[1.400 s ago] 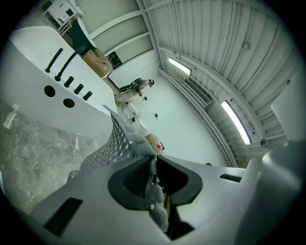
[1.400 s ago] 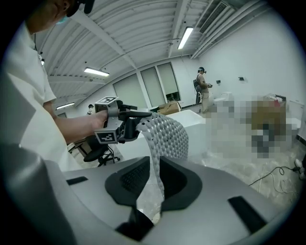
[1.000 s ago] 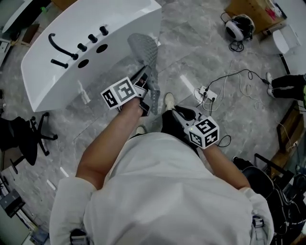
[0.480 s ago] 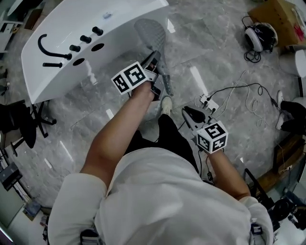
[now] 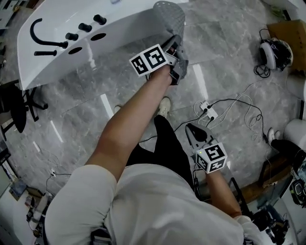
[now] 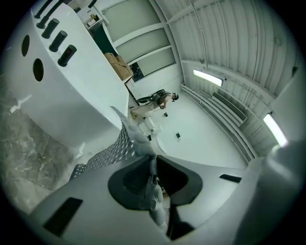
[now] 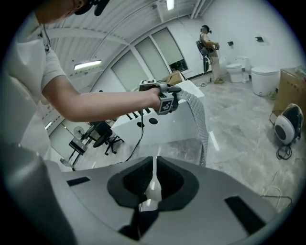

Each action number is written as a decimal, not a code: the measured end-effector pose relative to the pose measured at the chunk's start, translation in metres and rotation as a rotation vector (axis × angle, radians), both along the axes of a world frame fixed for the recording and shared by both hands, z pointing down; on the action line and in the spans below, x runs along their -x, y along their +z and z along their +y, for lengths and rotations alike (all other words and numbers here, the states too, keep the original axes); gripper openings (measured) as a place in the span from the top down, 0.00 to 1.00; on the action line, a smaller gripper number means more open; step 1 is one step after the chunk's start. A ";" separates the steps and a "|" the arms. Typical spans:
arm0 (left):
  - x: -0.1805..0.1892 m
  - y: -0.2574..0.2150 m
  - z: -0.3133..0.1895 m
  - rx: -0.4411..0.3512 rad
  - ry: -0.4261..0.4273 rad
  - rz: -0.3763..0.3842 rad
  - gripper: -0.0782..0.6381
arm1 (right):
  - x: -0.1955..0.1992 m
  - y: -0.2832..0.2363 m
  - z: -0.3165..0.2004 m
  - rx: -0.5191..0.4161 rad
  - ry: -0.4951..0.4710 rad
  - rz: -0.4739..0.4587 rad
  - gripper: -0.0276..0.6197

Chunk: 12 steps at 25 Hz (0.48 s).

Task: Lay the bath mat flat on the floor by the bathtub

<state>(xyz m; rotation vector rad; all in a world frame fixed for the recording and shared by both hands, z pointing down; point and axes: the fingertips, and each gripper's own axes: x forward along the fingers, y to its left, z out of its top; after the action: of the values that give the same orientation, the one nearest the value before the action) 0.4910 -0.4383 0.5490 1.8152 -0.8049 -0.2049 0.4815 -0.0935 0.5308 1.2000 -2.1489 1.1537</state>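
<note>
Close to the person [image 5: 158,206], the right gripper [image 5: 190,129] is held low, jaws together on nothing. The left arm [image 5: 134,119] stretches far out, the left gripper [image 5: 177,47] clamped on an edge of the grey perforated bath mat [image 5: 170,14], which hangs beside the white bathtub [image 5: 95,26]. The mat seems carried into place but not yet laid on the grey marbled floor [image 5: 229,67].

- You have no words, brand names or numbers that can be read in any view.
- The only sign-like marks are black-and-white square markers. One set is on the cube [image 5: 152,60] of your left gripper [image 5: 178,48], just beside the bathtub [image 5: 119,16] rim. The other is on the second cube [image 5: 212,158], on your right gripper [image 5: 190,130], well apart from the bathtub.
- They are block patterns, not letters or digits.
</note>
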 end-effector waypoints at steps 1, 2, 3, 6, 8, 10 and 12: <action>0.003 0.013 -0.002 -0.002 0.004 -0.006 0.81 | 0.003 0.003 -0.001 0.004 -0.027 0.007 0.90; 0.007 0.027 -0.001 0.000 0.005 -0.013 0.81 | 0.005 0.006 -0.002 0.008 -0.053 0.012 0.90; 0.014 0.042 0.000 0.006 -0.001 -0.019 0.81 | 0.007 0.009 -0.003 0.009 -0.080 0.020 0.90; 0.048 0.091 0.008 0.041 -0.026 -0.047 0.81 | 0.021 0.018 -0.005 -0.006 -0.164 0.069 0.92; 0.077 0.122 0.013 0.061 -0.037 -0.081 0.81 | 0.034 0.024 -0.005 -0.008 -0.214 0.093 0.92; 0.103 0.152 0.019 0.084 -0.051 -0.126 0.81 | 0.040 0.030 -0.005 0.005 -0.247 0.095 0.92; 0.128 0.178 0.020 0.100 -0.060 -0.173 0.81 | 0.044 0.038 -0.008 0.020 -0.269 0.091 0.93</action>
<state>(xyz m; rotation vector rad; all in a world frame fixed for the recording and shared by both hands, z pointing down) 0.3629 -0.4182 0.7267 1.7325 -0.9747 -0.0455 0.4379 -0.1016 0.5687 0.9019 -2.1453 0.9824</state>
